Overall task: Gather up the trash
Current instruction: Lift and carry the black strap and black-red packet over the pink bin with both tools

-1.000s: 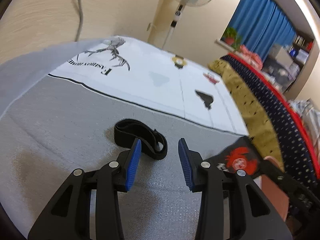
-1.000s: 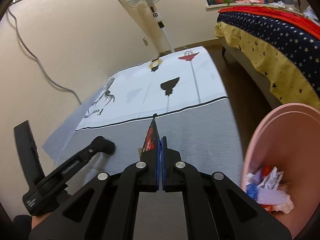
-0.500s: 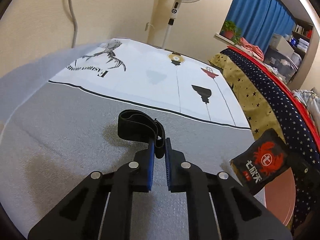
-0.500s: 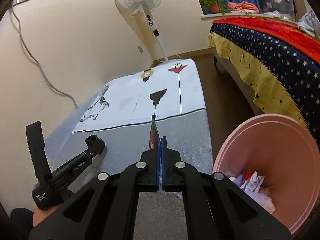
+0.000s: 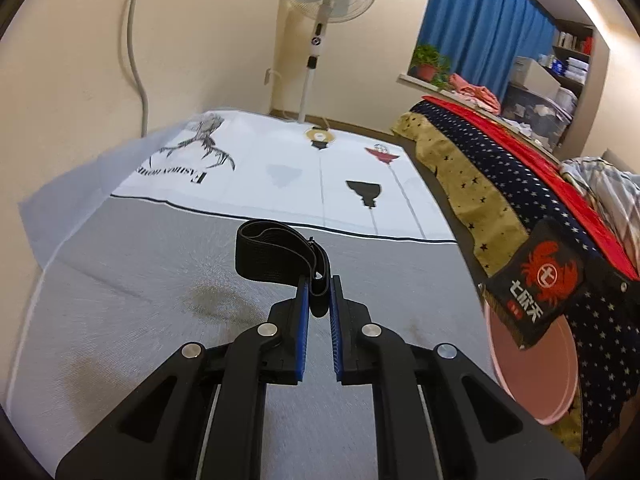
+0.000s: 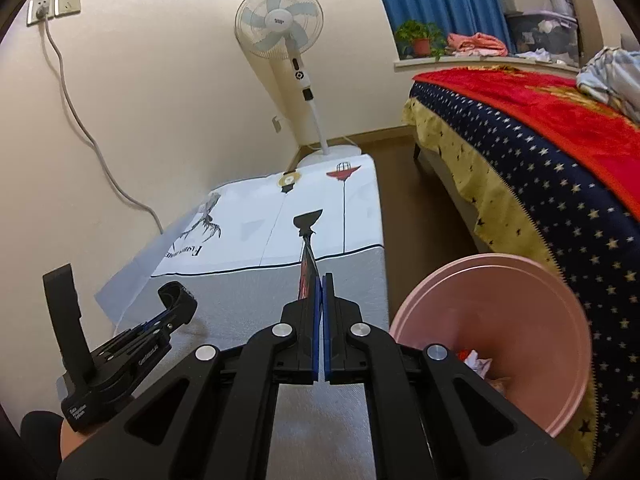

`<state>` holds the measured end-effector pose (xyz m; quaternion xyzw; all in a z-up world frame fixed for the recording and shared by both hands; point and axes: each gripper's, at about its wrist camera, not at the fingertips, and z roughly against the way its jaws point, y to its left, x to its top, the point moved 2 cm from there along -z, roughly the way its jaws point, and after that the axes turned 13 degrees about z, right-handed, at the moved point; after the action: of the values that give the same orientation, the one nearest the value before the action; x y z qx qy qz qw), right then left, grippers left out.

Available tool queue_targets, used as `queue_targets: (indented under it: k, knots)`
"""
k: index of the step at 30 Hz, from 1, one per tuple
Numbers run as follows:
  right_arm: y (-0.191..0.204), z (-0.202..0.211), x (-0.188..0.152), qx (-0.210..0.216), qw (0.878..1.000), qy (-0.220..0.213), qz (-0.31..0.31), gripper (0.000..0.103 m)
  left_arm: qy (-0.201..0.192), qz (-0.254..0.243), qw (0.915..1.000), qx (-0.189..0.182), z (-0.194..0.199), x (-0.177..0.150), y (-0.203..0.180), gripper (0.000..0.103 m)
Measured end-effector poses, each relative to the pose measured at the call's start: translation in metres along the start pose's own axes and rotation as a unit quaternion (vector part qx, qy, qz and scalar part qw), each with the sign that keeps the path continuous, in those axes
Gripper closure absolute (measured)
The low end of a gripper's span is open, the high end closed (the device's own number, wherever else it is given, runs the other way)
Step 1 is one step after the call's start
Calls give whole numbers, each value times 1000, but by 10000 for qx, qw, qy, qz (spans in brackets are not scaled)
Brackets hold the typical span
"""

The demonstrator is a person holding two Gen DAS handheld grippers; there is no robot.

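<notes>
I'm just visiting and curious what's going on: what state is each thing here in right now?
Left tool: shut on the black strap.
Black strap: looped, pinched at one end, lifted off the table.
Right tool: shut on the black wrapper.
Black wrapper: held in the air above the pink bin.
Pink bin: open, trash inside.
Fan: blades look still.

Lit warmly and evenly from above, with a yellowish tint on the wall (image 6: 168, 92). Soft and weak shadows only, one dark patch on the grey cloth (image 5: 216, 300) near the left gripper (image 5: 318, 300). No strong glare. Strongly bent by the fisheye at the edges, with black corners. Slightly blurred at the far right, sharp in the near middle.
</notes>
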<state>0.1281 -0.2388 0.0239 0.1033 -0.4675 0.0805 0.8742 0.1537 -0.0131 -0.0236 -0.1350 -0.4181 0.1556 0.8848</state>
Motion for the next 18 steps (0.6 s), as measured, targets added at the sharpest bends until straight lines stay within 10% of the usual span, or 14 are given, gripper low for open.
queue_targets:
  k: [18]
  knots:
    - [-13, 76, -3, -472, 9984, -262, 191, 102, -214, -544, 9971, -494, 63, -21, -35, 93]
